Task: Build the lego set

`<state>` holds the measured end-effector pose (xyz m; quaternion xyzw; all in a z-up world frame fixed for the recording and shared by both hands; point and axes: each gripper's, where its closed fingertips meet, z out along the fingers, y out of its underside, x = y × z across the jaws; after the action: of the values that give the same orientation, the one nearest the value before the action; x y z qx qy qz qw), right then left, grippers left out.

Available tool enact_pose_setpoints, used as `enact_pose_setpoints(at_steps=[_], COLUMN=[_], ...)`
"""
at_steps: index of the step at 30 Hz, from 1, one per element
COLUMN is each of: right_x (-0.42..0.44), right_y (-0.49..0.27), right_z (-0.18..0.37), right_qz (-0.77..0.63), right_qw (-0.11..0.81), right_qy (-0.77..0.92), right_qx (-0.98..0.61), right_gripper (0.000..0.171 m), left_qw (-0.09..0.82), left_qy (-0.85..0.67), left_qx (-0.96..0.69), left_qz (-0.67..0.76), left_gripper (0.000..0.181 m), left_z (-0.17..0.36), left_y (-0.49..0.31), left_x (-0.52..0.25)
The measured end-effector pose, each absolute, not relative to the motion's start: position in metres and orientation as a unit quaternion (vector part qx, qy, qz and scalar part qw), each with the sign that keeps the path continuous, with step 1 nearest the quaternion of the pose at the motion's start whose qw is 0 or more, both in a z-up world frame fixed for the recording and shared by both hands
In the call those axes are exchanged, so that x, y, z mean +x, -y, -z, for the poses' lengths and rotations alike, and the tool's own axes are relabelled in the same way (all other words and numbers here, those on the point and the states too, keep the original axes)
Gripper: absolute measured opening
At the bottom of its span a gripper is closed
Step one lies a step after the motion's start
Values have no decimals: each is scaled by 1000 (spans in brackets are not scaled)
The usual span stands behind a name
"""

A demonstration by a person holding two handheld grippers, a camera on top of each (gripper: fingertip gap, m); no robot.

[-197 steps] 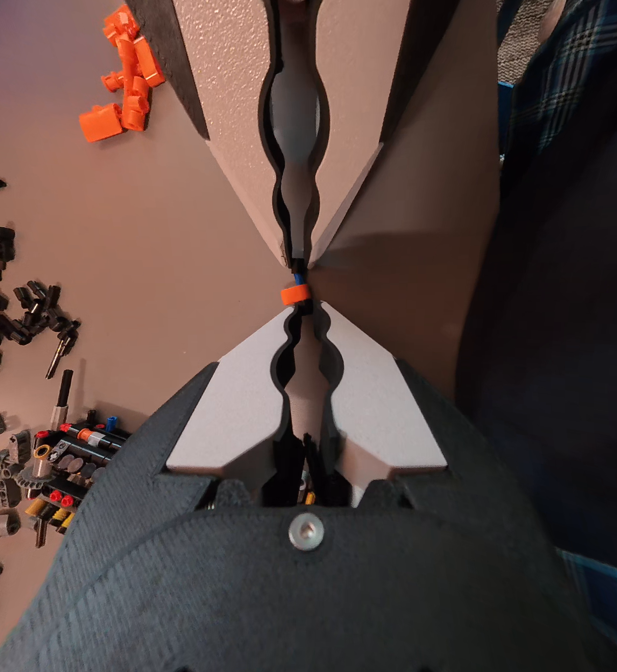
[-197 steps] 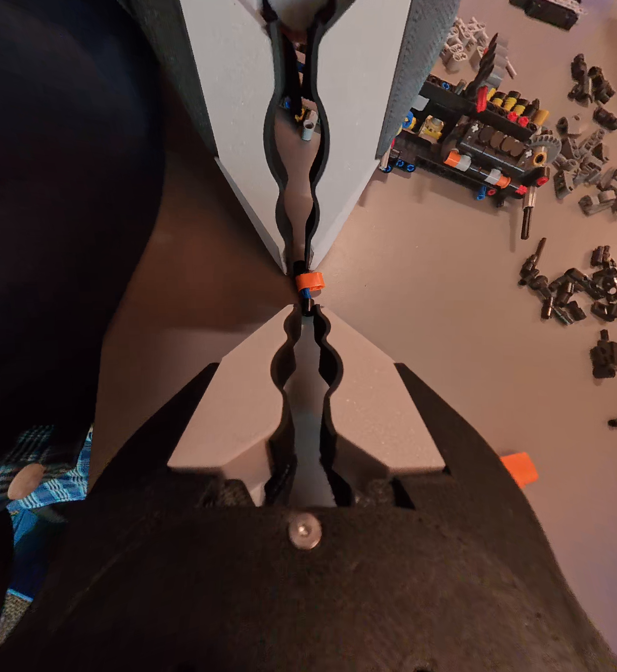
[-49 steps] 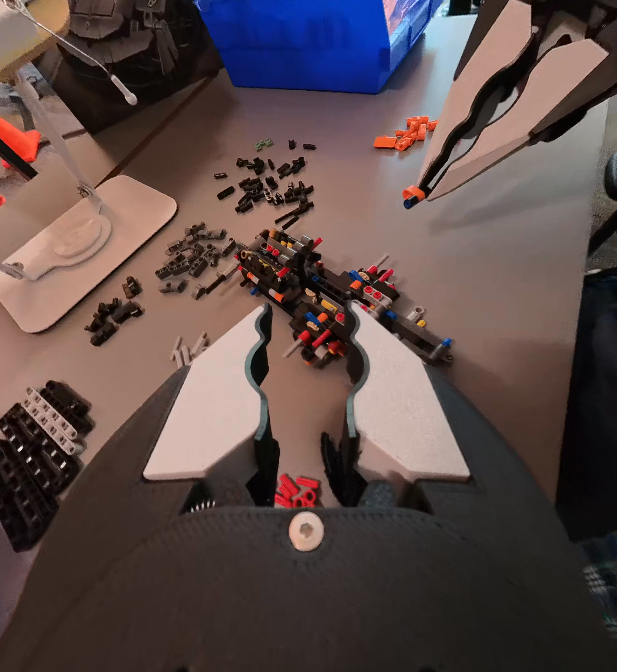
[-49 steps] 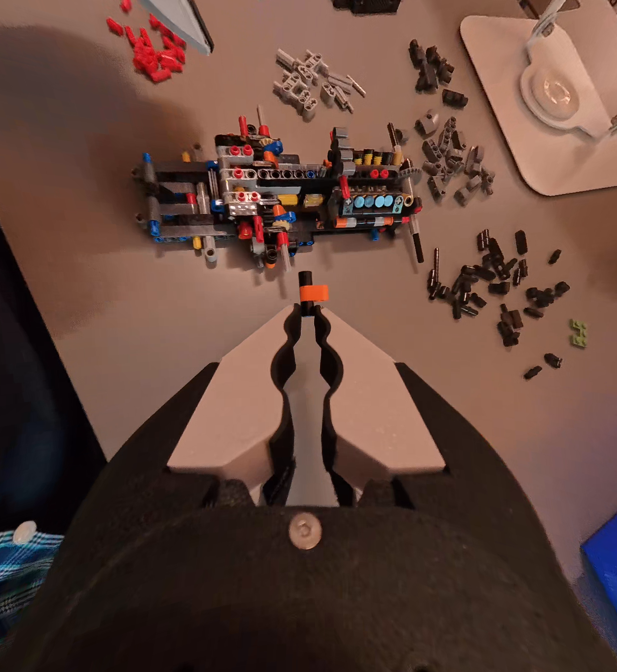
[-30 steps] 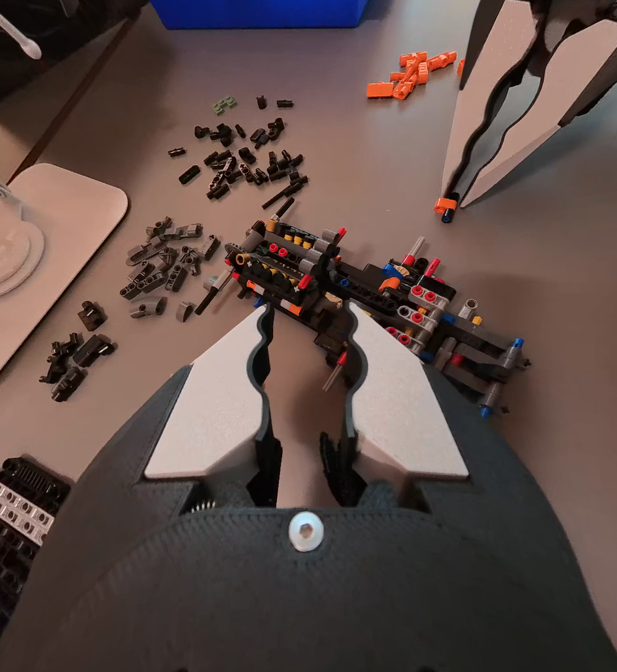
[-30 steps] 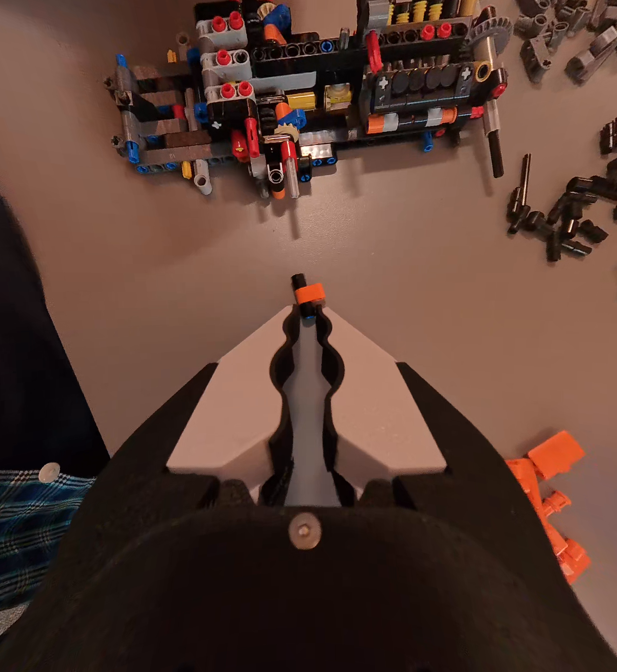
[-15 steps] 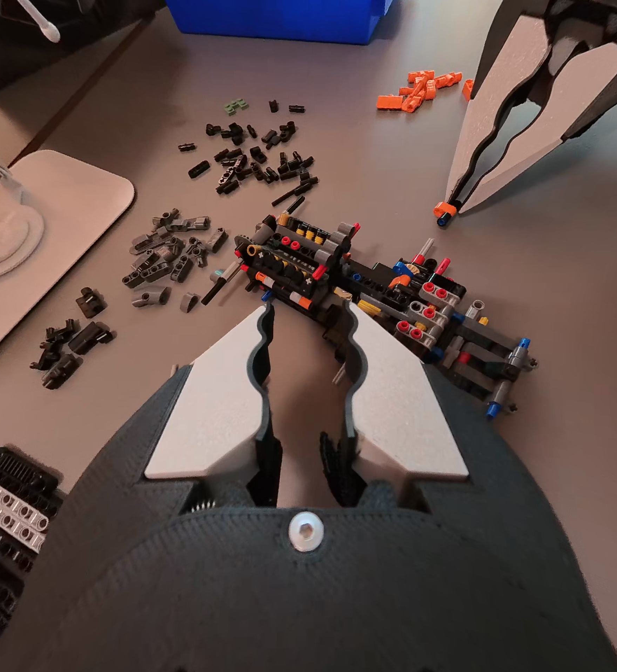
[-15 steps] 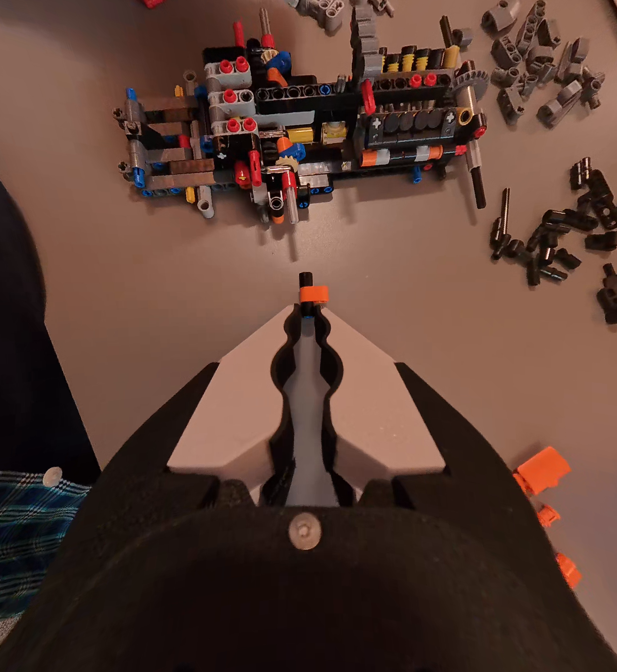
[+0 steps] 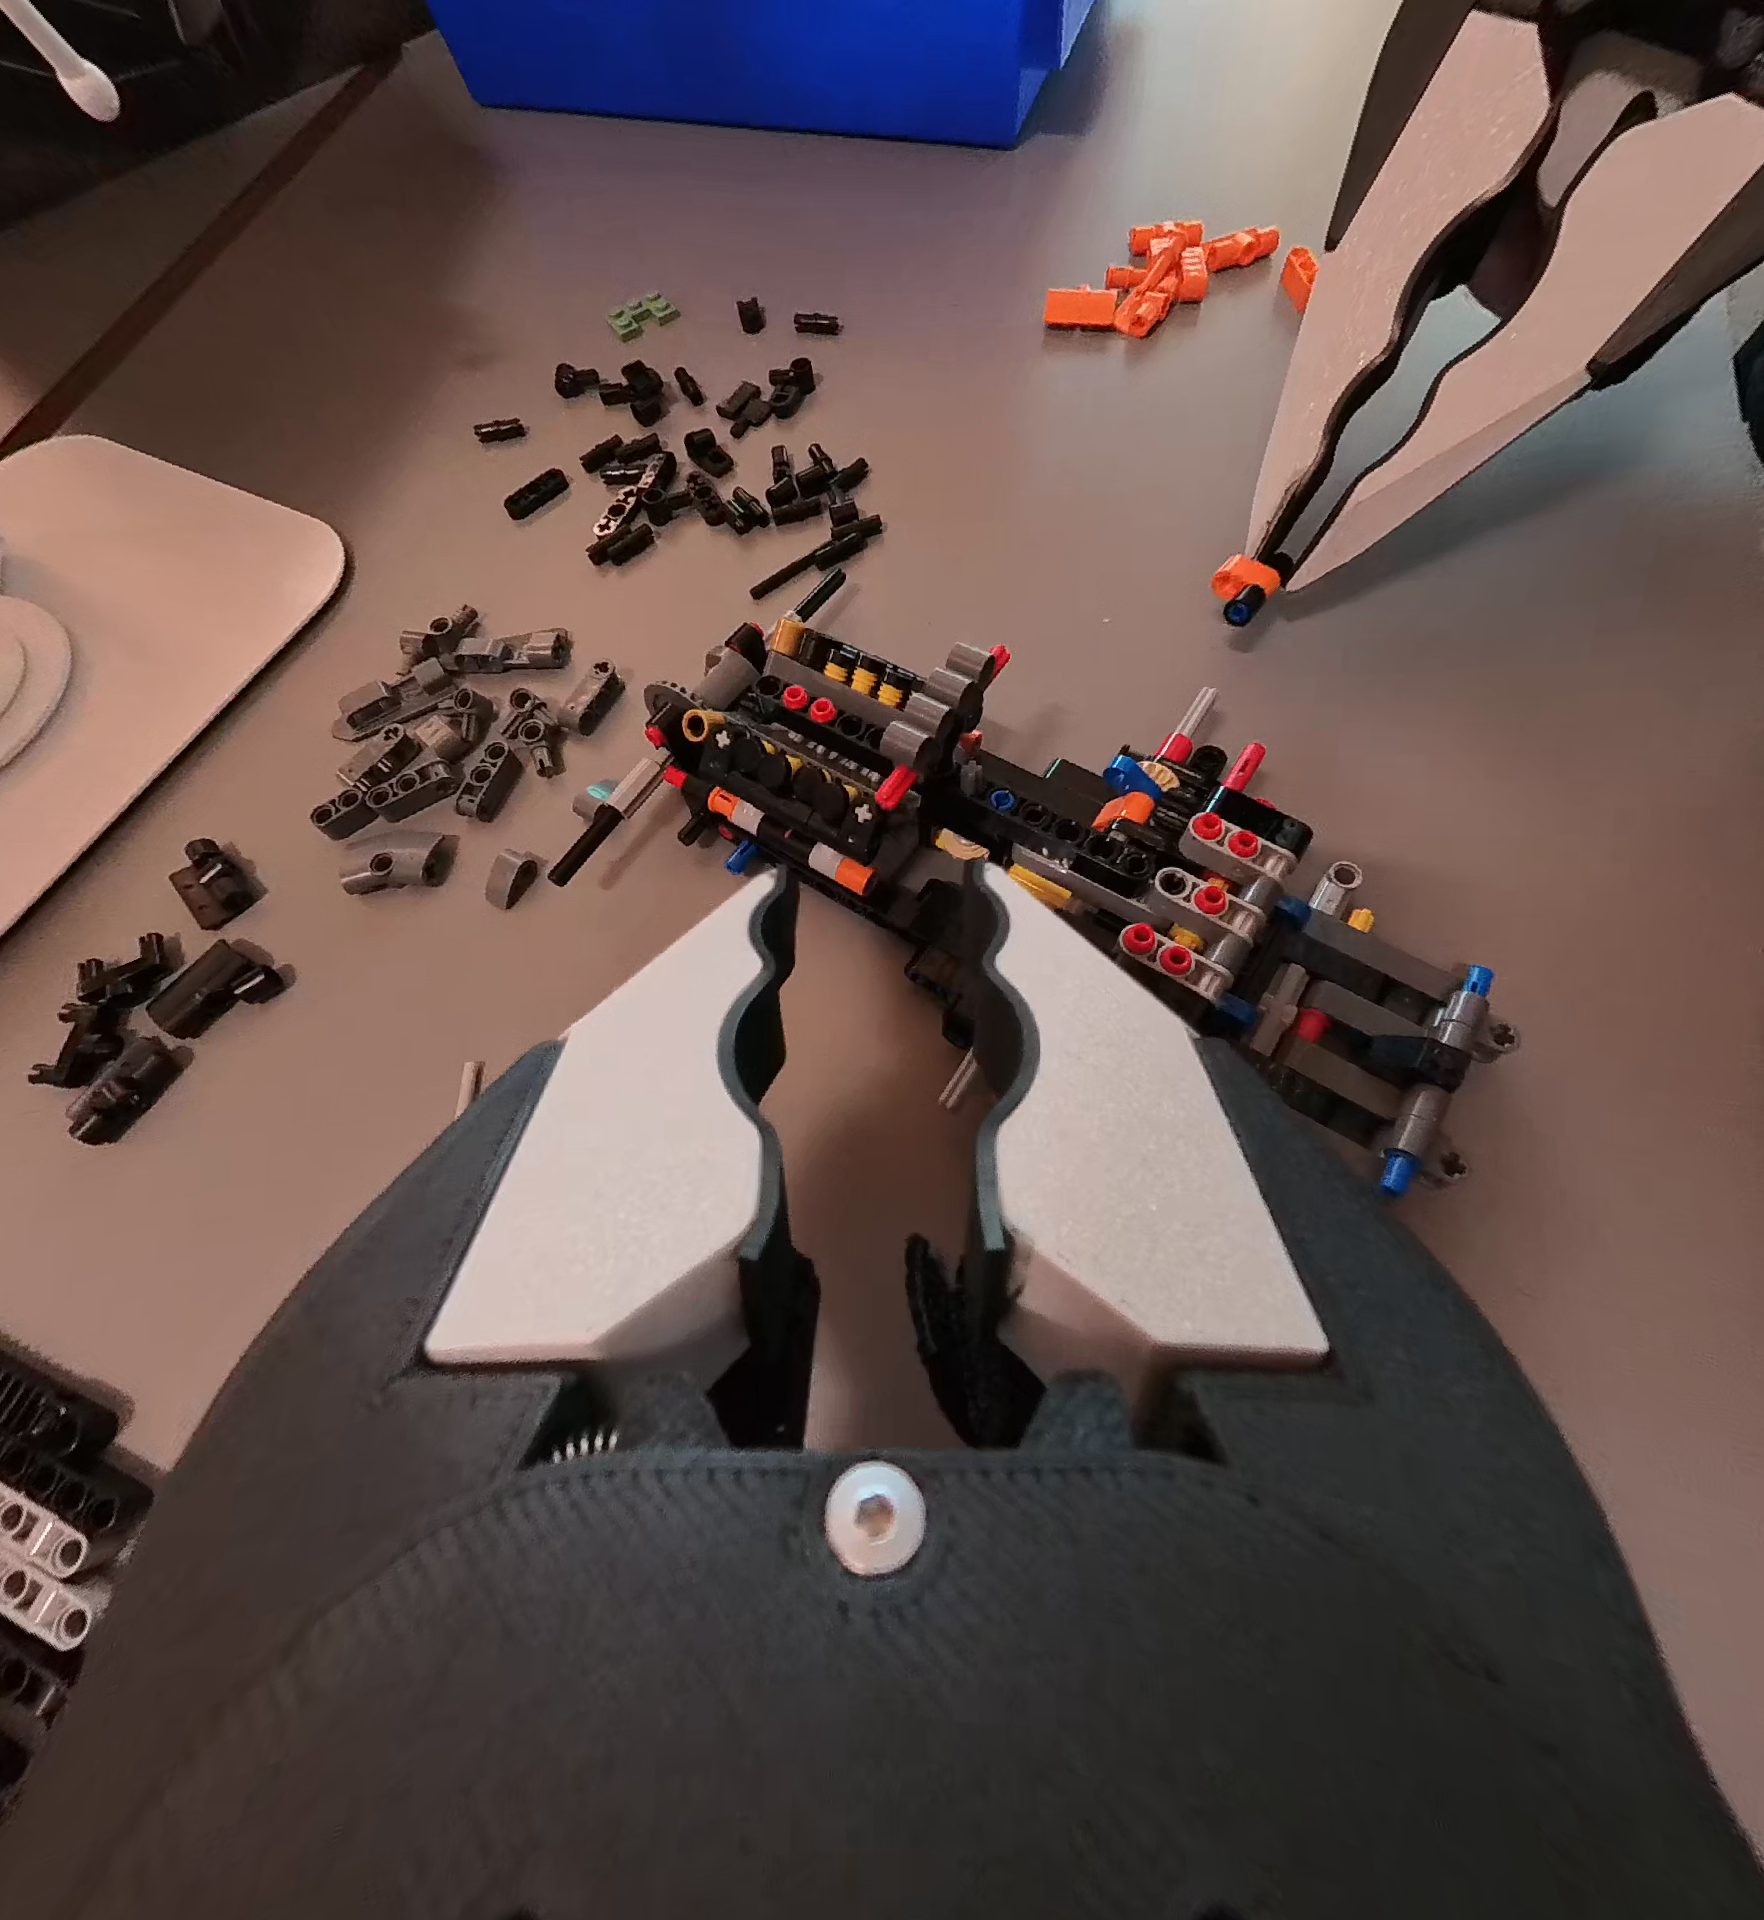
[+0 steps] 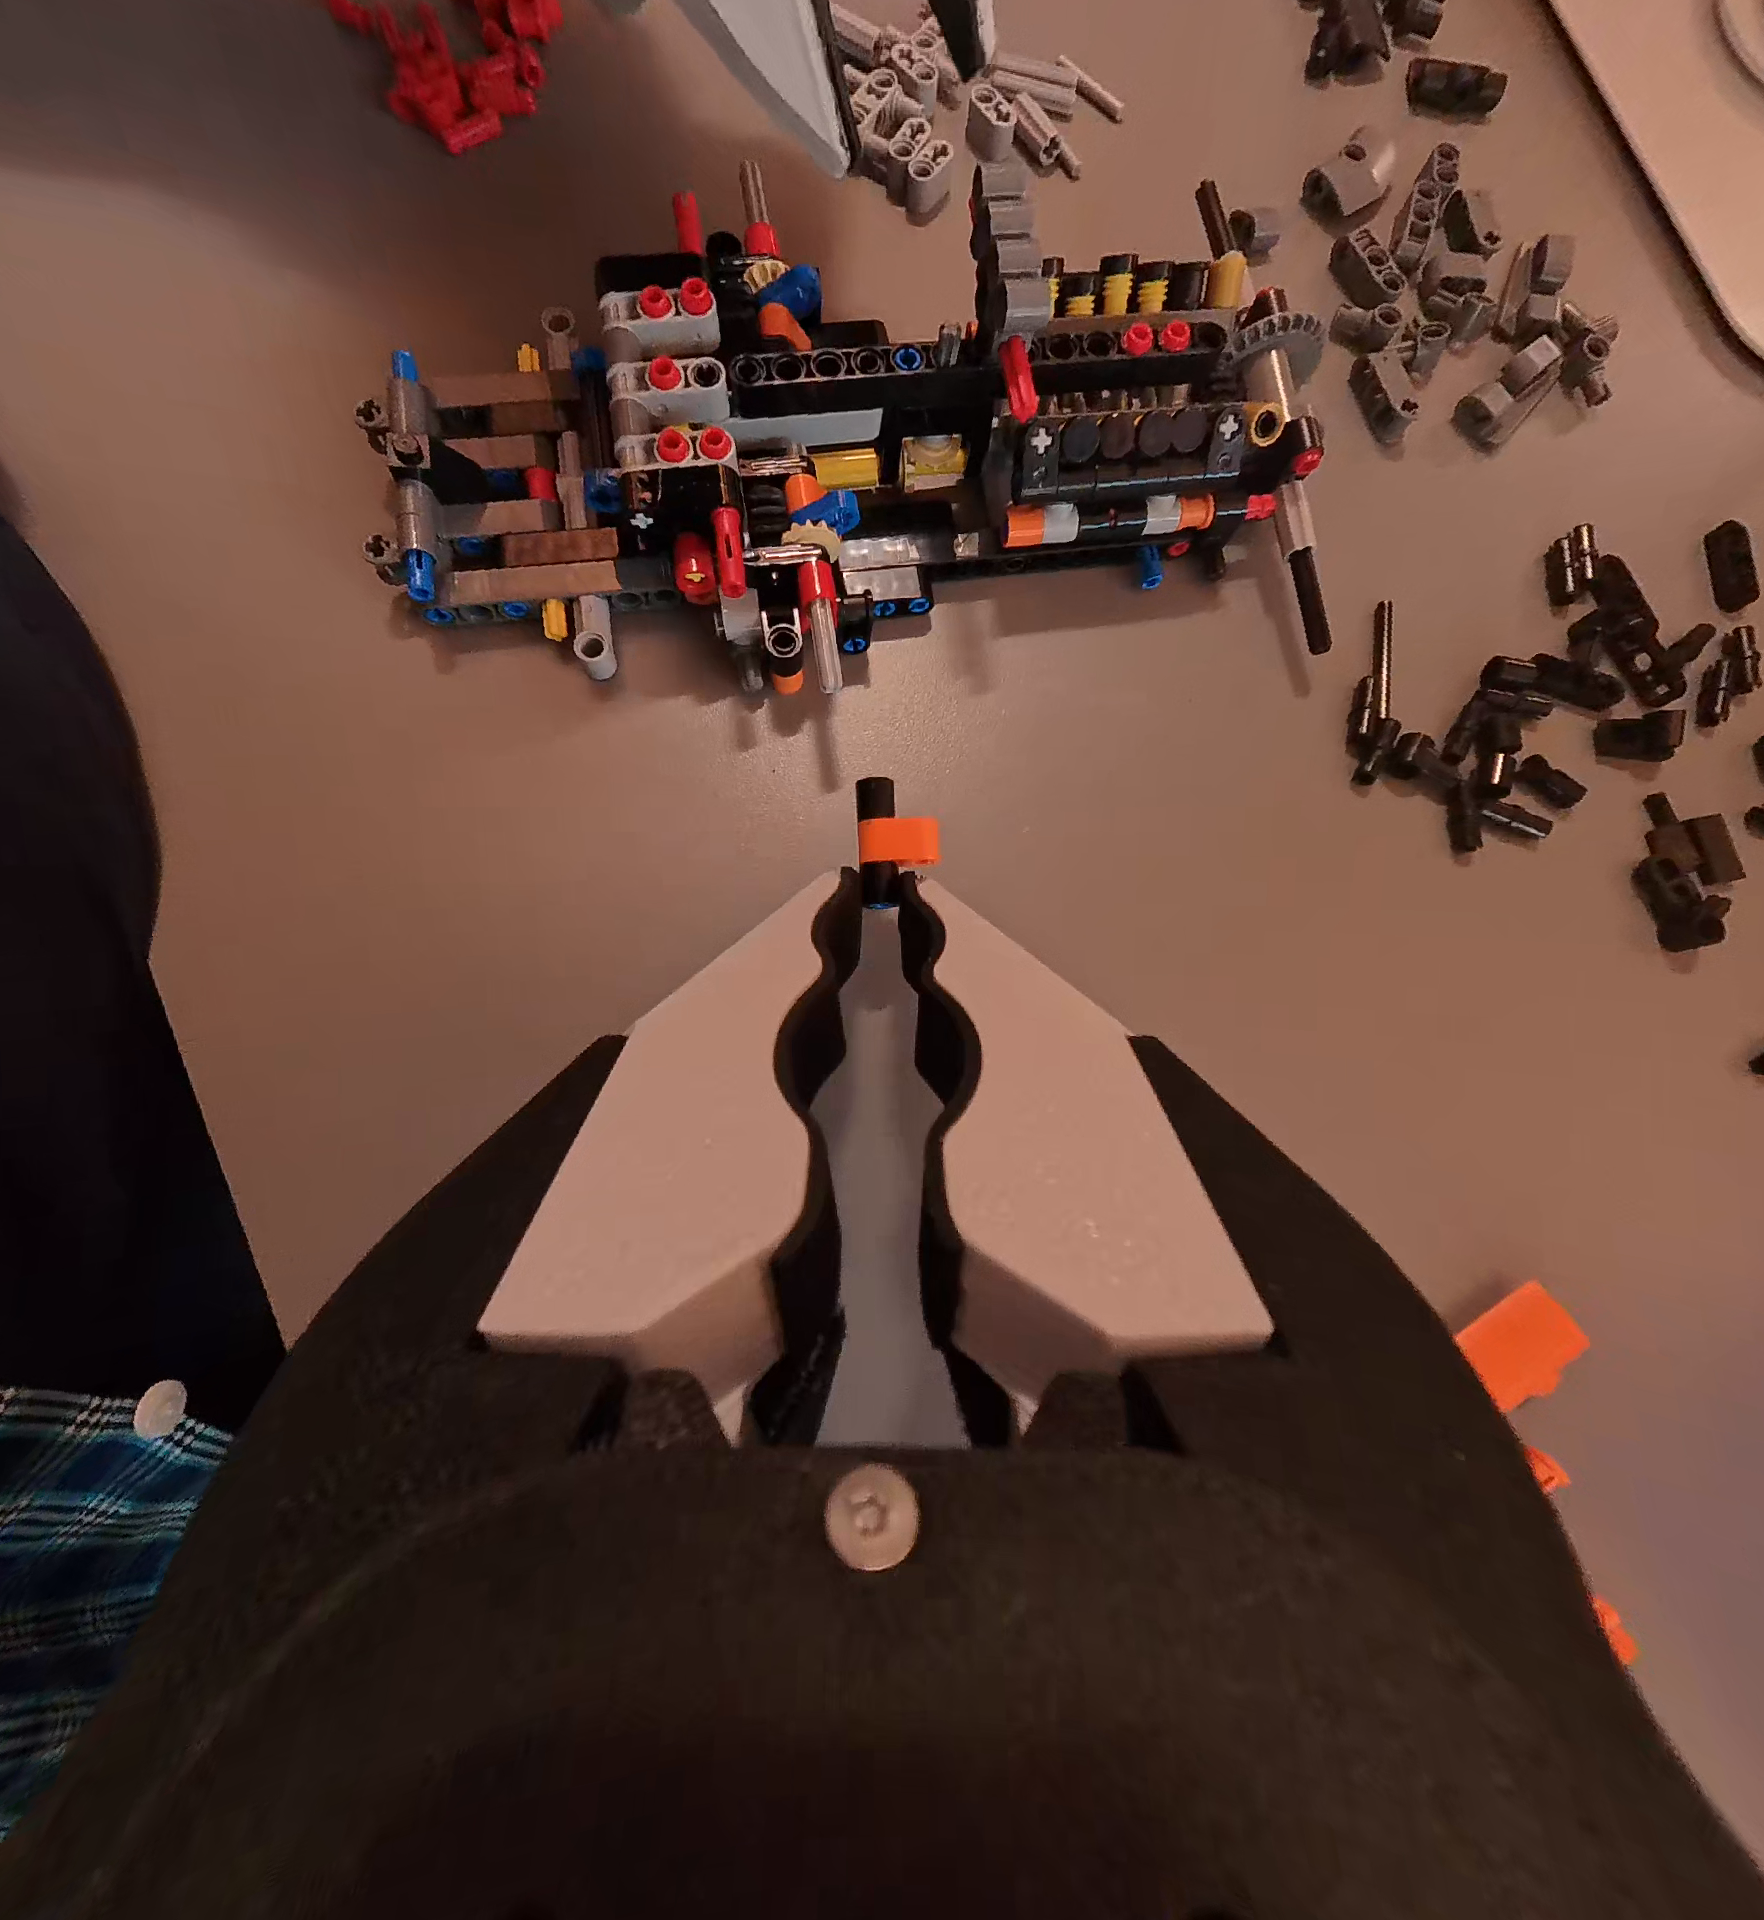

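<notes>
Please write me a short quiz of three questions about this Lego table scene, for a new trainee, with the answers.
1. True or false: the right gripper holds nothing.
2. Which loose pile lies nearest the blue plastic bin? A) orange pieces B) small black connector pieces C) dark grey angled pieces
3. Fill in: the left gripper's fingers are ____, with their tips at the near edge of the long multicoloured Lego chassis.

Key
1. False: it is shut on a small black pin with an orange collar.
2. B: the small black connector pieces.
3. Open.
</notes>
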<state>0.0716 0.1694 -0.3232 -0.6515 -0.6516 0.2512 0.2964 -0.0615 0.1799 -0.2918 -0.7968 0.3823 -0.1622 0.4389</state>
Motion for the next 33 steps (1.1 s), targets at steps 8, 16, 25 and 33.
enact_pose_setpoints(at_steps=[8,16,25,33], right_x=[69,65,58,53], right_y=[-169,-171,-171,-171], right_z=[313,301,288,275], right_qz=[-267,-278,-281,-280], right_qw=[311,332,356,387], right_qy=[634,617,612,608], right_qx=[-656,-657,-648,-634], right_gripper=[4,4,4,4], left_qw=[445,447,446,449], left_qy=[-397,-406,-408,-401], left_qx=[-783,-775,-769,-762], left_qz=[175,187,209,240], left_gripper=[28,27,29,29], left_z=[285,282,279,272], left_y=[-181,-186,-189,-185], left_x=[-54,-46,-38,-29])
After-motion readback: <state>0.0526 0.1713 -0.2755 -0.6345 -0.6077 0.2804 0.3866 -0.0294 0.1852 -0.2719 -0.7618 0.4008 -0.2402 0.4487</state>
